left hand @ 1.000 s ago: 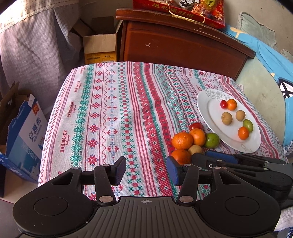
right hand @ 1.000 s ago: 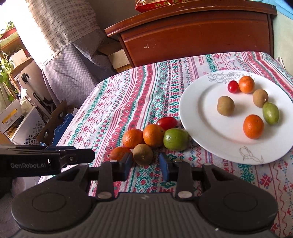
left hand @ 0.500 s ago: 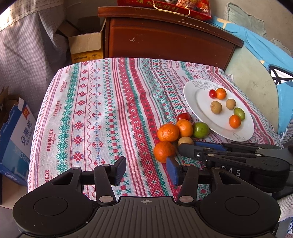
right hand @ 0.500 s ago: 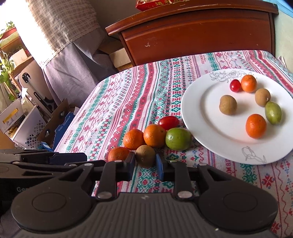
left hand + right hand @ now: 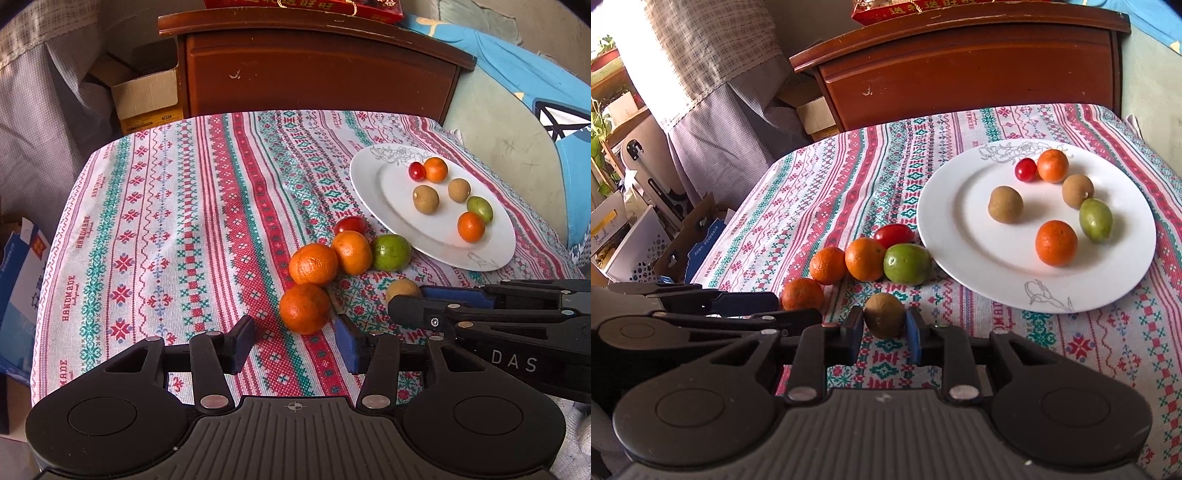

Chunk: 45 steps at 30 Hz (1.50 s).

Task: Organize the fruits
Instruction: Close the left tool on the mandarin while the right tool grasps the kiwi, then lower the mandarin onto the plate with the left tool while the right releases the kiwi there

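Observation:
My right gripper is shut on a small brown fruit, held just above the patterned tablecloth; it also shows in the left wrist view. My left gripper is open and empty, with an orange just ahead between its fingers. Two more oranges, a green fruit and a red tomato lie clustered beside the white plate. The plate holds several small fruits.
A dark wooden cabinet stands behind the table. An open cardboard box is at its left. A blue carton sits on the floor left of the table. Blue cushions lie at the right.
My right gripper closed on the brown fruit and drew it back from the cluster. My left gripper moved forward toward the nearest orange, still open.

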Motion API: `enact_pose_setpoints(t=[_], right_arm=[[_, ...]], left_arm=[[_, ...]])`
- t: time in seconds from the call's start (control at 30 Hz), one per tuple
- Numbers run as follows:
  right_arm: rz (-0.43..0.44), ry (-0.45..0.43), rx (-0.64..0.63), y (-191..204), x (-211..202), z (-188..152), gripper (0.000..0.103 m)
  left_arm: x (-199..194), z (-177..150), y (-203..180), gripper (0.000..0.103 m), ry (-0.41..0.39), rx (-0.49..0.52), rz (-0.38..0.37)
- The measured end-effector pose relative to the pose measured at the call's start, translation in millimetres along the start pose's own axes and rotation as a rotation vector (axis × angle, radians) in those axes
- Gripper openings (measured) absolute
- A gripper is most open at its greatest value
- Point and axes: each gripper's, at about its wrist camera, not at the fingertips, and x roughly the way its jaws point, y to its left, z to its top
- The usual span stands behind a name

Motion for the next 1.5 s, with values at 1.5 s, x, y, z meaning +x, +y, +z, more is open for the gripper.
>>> enact_pose_setpoints(t=[1.5], right_arm=[[-0.04, -0.166, 0.062, -23.3, -42.1, 44.2, 0.025]], left_arm=[[-20.6, 45.0, -25.1, 0.028, -0.158, 0.001, -0.044]])
